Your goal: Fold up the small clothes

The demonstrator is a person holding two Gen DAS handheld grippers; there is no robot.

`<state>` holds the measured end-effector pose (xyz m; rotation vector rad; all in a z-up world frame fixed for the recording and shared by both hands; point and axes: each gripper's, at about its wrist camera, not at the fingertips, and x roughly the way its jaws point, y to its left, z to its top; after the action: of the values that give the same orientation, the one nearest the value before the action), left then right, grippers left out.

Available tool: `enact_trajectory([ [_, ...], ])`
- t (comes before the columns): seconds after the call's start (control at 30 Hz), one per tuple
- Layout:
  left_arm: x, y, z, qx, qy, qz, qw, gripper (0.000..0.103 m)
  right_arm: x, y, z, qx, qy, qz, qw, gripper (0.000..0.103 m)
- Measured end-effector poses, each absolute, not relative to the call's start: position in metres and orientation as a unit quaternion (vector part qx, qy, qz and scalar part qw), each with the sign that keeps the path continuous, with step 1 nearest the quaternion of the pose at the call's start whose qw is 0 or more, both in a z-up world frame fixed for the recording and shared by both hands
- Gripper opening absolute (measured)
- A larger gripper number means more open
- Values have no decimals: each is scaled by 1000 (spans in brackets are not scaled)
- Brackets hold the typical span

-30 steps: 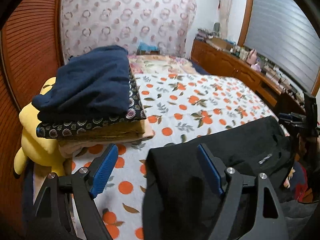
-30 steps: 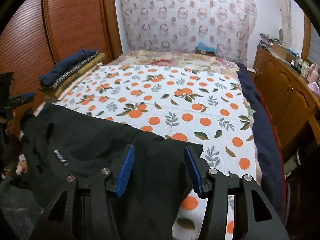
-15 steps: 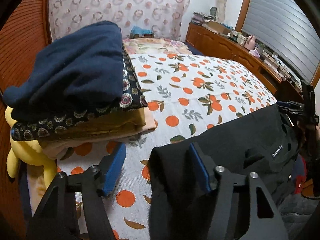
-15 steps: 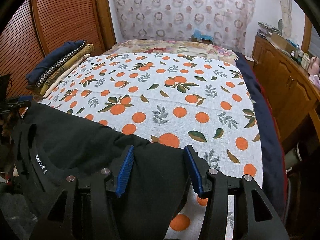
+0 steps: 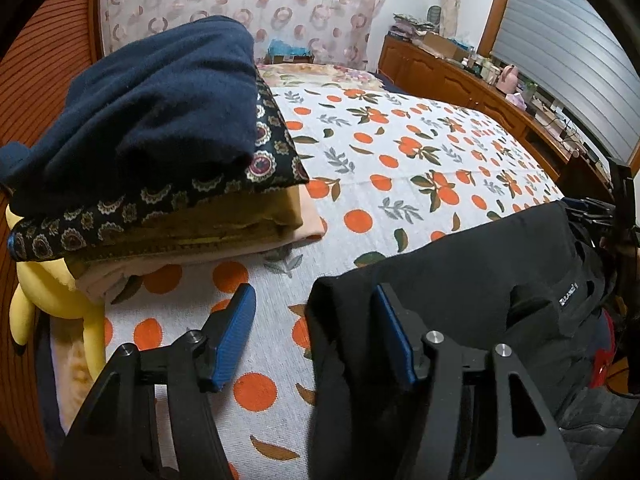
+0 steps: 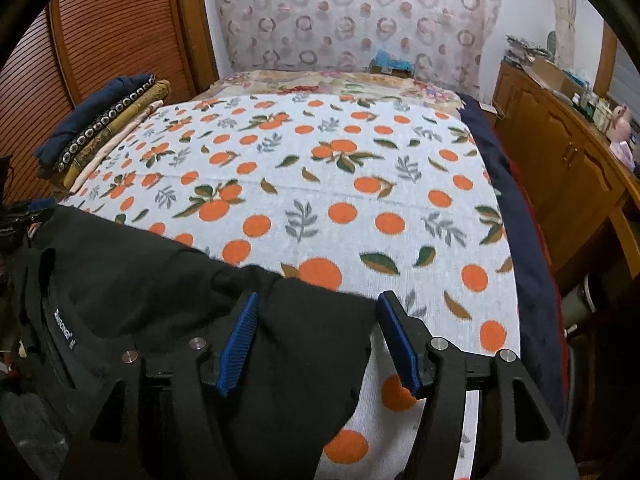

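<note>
While the black garment (image 5: pixel 472 276) lay spread along the near edge of the bed (image 6: pixel 344 184), each hand-held gripper stood at one of its two near corners. This placing made sense for folding: with one corner on each side, the cloth could be kept flat and wide before any fold.

The left hand-held gripper (image 5: pixel 312 336) was half open. The left corner of the garment hung over its right finger only, and its left finger stood apart over the bare bedsheet, so nothing was pinched between the pads. The right hand-held gripper (image 6: pixel 316 340) had its jaws opening at this moment. The right corner of the garment lay between them, against the left pad, but the right pad was clear of the cloth. I judged that both corners had been let go, so that the garment could rest on the sheet.

The collar with its small label (image 6: pixel 64 326) lay at the near side, which suggested the back of the garment was up.

On the far left of the bed a stack of folded clothes (image 5: pixel 160 152) waited, beside a yellow plush toy (image 5: pixel 52 292). Probably it was kept there to leave the middle of the bed free for work.
</note>
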<state>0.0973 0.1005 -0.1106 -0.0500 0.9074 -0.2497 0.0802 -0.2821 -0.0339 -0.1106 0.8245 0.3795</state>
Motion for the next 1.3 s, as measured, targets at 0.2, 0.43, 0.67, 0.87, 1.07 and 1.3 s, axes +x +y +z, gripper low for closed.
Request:
enact_trajectory([
  [0.2,95,99,-111,-29,432,-130,892,50,79,-286,-39,-46,404,184,895,65],
  [0.43,97,96,-112,-27,433,-141,890,38,74,-280,-39,-59,400,188,895,65],
  [0.67,86,91,-105,-28,428,-163,889,11,58,-266,-38,-90,384,224,891,17],
  [0.87,55,97,-55,-57,362,-180,913,9,16,-269,6,-67,292,217,929,14],
  [1.07,23,88,5,-41,285,-186,940,9,-26,-282,57,-55,223,216,949,13],
  [1.3,1,89,72,-27,202,-181,962,9,-71,-294,128,-57,131,224,964,13],
])
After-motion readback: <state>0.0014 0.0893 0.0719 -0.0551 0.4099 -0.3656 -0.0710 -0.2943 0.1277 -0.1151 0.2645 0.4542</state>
